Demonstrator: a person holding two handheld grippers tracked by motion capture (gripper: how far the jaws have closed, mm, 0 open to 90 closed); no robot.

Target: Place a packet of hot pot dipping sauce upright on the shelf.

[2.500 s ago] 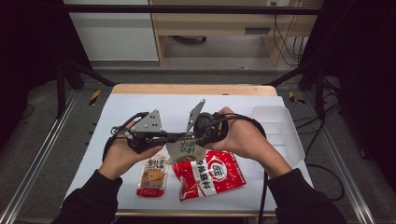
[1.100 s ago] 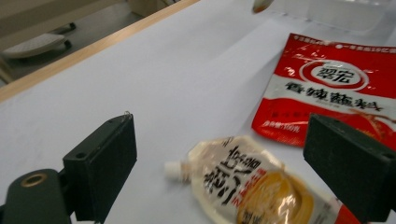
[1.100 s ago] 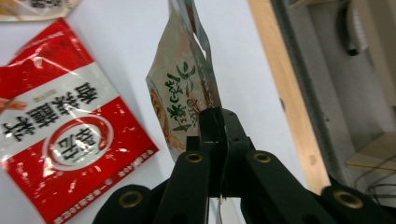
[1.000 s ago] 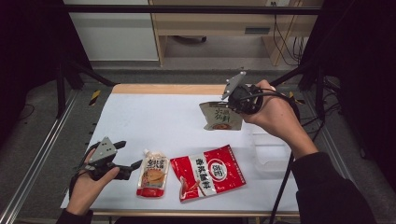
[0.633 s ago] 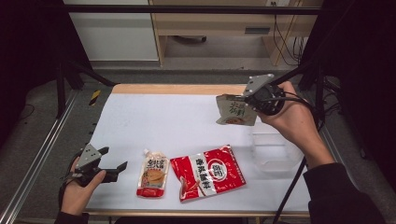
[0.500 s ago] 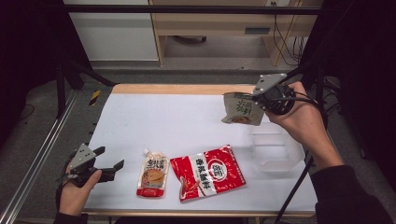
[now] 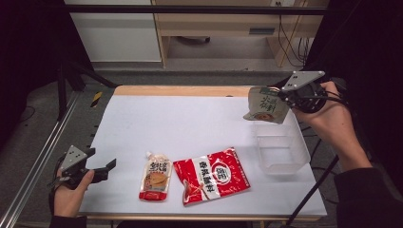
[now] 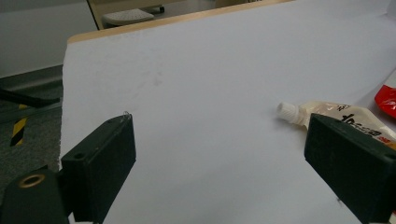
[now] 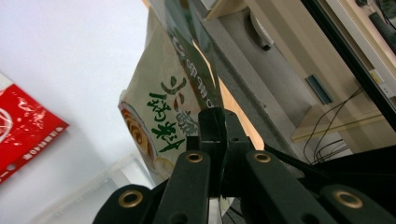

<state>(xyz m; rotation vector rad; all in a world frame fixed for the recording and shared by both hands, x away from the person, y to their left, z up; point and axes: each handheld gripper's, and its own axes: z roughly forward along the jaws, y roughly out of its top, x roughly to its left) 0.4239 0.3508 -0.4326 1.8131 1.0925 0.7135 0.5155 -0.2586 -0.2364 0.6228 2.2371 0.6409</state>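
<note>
so my right gripper (image 7: 284, 97) is clamped tight on the edge of the green-lettered pouch (image 7: 265, 105), holding it up in the air off the table (image 7: 190, 118), right above the far edge of the clear plastic tub (image 7: 281, 152) that sits at the right side. in the right gripper view the jaws are pinched together on the pouch (image 9: 173, 112) and it hangs tilted, with a corner of the red packet (image 9: 23, 126) off to the side below. my left gripper (image 7: 102, 170) is down at the near left corner of the table, jaws spread wide with nothing in them. in the left gripper view the small spouted pouch (image 8: 336, 116) lies flat just past one jaw, spout pointing toward the middle of the table. from above, that spouted pouch (image 7: 156, 170) and the red packet (image 7: 211, 175) lie side by side near the front edge, close but i can't tell if they touch.
</note>
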